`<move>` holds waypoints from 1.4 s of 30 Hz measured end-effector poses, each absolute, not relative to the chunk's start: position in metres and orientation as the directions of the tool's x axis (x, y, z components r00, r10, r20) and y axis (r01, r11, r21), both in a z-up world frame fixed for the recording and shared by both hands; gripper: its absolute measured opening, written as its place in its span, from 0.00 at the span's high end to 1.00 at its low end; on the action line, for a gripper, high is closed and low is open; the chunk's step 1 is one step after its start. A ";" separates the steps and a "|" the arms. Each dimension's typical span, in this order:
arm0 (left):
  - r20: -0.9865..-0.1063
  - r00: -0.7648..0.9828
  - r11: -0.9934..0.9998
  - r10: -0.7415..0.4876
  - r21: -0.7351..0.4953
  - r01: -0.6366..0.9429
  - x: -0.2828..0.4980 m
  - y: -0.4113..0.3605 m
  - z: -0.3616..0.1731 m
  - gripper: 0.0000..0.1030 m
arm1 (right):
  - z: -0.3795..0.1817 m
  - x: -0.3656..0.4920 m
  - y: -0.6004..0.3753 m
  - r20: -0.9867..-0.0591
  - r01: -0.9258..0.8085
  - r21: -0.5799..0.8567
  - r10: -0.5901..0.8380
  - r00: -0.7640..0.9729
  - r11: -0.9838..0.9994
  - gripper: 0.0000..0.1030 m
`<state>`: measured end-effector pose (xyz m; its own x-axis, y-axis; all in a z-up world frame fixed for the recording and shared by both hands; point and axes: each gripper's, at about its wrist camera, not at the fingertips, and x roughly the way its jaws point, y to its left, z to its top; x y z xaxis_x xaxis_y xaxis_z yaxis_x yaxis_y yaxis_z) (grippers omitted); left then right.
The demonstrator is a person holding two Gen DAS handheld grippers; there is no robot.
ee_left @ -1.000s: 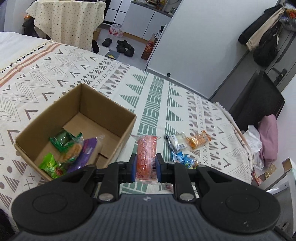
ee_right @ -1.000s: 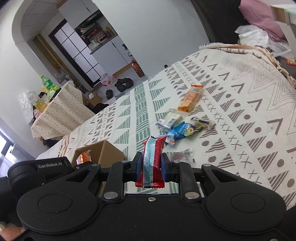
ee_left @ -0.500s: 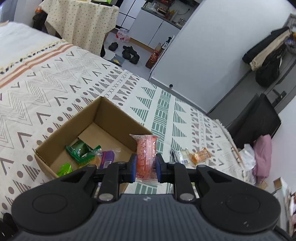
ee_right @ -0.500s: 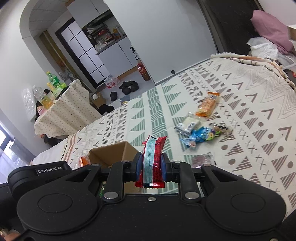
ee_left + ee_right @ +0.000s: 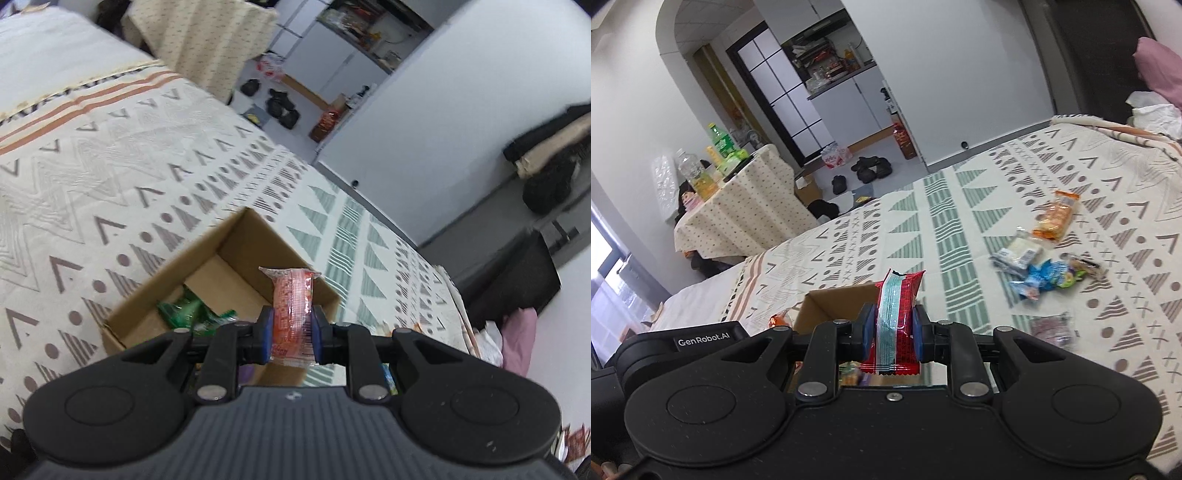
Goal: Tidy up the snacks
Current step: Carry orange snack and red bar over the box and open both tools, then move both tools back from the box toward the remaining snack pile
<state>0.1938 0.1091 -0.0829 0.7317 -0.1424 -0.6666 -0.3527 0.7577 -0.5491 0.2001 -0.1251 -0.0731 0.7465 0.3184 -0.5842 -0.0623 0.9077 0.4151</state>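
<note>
My left gripper (image 5: 291, 334) is shut on an orange-pink clear snack packet (image 5: 293, 306), held above the near right corner of an open cardboard box (image 5: 173, 266). Green packets (image 5: 184, 308) lie inside the box. My right gripper (image 5: 893, 334) is shut on a red snack packet with a pale blue stripe (image 5: 897, 314), just in front of the same box (image 5: 834, 304). Loose snacks lie on the bedspread to the right: an orange packet (image 5: 1054, 216), a white packet (image 5: 1015, 253), a blue packet (image 5: 1041, 280) and a clear pinkish packet (image 5: 1051, 326).
The box and snacks sit on a bed with a patterned cover (image 5: 110, 166). The left gripper's body (image 5: 676, 345) shows at the left of the right wrist view. A cloth-covered table with bottles (image 5: 738, 206) stands beyond the bed, shoes (image 5: 870, 170) on the floor.
Both grippers have moved left toward the box while keeping hold of their packets. The box now sits under the left gripper and the loose snacks have slid to the right.
</note>
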 end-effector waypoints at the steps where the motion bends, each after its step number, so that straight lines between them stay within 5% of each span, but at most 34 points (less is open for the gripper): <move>1: -0.671 0.728 0.747 -0.140 -0.554 -0.367 0.195 0.114 -0.085 0.81 | -0.074 0.202 -0.121 -0.583 -0.068 0.419 0.326 0.744 0.906 0.79; 12: -0.708 0.693 0.697 -0.135 -0.565 -0.441 0.212 0.133 -0.104 0.78 | -0.093 0.229 -0.082 -0.610 -0.127 0.427 0.388 0.691 0.896 0.79; 19: -0.726 0.676 0.689 -0.124 -0.553 -0.467 0.214 0.135 -0.109 0.43 | -0.103 0.244 -0.072 -0.618 -0.140 0.444 0.416 0.667 0.885 0.78; 21: -0.728 0.676 0.693 -0.110 -0.544 -0.473 0.213 0.134 -0.108 0.33 | -0.103 0.247 -0.071 -0.616 -0.134 0.450 0.415 0.670 0.883 0.74; 26: -0.752 0.657 0.678 -0.063 -0.515 -0.525 0.212 0.137 -0.108 0.20 | -0.097 0.243 -0.079 -0.605 -0.114 0.431 0.380 0.700 0.895 0.31; 31: -0.760 0.647 0.684 -0.060 -0.503 -0.528 0.210 0.129 -0.106 0.08 | -0.095 0.232 -0.097 -0.613 -0.105 0.425 0.371 0.698 0.899 0.26; 42: -0.784 0.619 0.783 -0.045 -0.413 -0.465 0.212 0.083 -0.099 0.04 | -0.089 0.209 -0.151 -0.625 -0.041 0.393 0.299 0.721 0.919 0.08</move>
<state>0.2122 0.0833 -0.0994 0.6194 -0.0451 -0.7838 -0.4652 0.7831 -0.4127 0.2087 -0.1505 -0.0888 0.7206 0.2993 -0.6254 -0.0408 0.9188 0.3927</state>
